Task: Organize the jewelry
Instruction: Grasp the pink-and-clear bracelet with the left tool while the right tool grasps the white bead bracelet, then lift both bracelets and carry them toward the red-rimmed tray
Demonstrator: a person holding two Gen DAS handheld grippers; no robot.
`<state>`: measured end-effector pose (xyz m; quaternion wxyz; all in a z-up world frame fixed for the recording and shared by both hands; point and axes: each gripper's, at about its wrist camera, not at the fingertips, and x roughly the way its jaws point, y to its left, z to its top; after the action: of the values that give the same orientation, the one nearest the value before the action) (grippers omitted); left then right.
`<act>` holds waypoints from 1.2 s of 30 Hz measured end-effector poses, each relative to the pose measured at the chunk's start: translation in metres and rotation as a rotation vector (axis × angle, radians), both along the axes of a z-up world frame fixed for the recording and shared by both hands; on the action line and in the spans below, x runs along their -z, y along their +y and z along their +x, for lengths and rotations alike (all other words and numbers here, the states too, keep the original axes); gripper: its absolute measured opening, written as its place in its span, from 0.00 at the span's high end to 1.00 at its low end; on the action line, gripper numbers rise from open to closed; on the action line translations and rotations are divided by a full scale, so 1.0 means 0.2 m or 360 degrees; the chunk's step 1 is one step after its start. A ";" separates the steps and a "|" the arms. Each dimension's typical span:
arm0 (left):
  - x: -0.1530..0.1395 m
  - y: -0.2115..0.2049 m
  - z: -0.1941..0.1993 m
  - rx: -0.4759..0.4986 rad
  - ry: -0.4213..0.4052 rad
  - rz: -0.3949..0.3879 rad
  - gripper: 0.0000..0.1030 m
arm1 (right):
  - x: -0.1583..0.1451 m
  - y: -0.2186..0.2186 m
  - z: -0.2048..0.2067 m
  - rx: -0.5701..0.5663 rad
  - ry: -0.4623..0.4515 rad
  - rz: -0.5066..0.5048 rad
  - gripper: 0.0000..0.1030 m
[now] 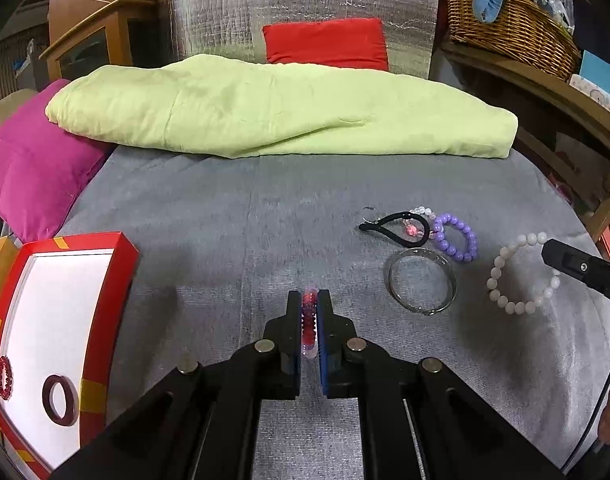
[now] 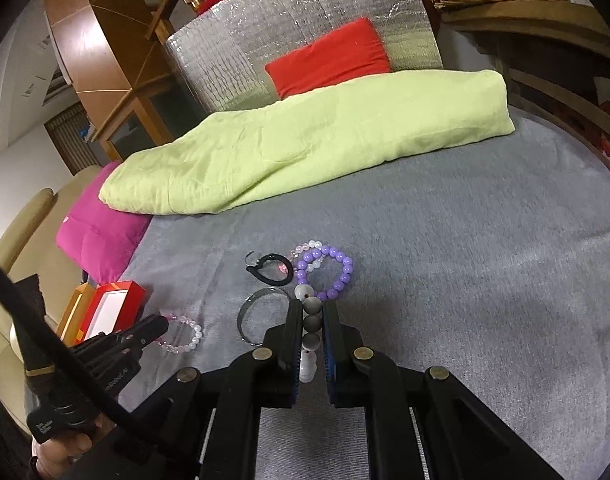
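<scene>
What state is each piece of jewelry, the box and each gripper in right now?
left gripper: shut on the pink bead bracelet
right gripper: shut on the white bead bracelet
purple bead bracelet: lying loose on the grey cloth
clear bangle: lying flat
black loop: lying loose
red box: open, holding a dark ring and a red bead bracelet

bangle point(image 1: 421, 282): shiny metal; purple beads point(image 1: 456, 237): glossy; bedcover point(image 1: 265, 220): matt cloth

A folded lime-green blanket point(image 1: 281, 116) lies across the grey bed point(image 1: 265, 220); a magenta cushion point(image 1: 33, 160) sits at its left end, a red pillow point(image 1: 327, 44) behind it, a wicker basket point(image 1: 509, 28) beyond its right end.
</scene>
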<state>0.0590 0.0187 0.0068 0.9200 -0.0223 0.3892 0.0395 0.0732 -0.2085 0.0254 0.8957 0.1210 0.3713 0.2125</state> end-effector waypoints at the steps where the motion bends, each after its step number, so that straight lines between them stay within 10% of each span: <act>1: 0.00 0.00 0.00 -0.0002 0.0001 0.0005 0.93 | 0.00 0.00 0.00 -0.0001 -0.0001 0.0000 0.90; 17: -0.09 0.21 -0.05 -0.0034 -0.0074 -0.0366 0.93 | -0.01 0.01 0.00 -0.0023 -0.0016 0.0004 0.90; 36: -0.12 0.29 -0.14 -0.0106 -0.0131 -0.0252 0.93 | -0.01 0.07 -0.02 -0.0078 -0.0040 -0.0015 0.90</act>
<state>0.0311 0.0771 0.0313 0.9288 -0.1096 0.3520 0.0382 0.0686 -0.1953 0.0277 0.8954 0.1049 0.3639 0.2342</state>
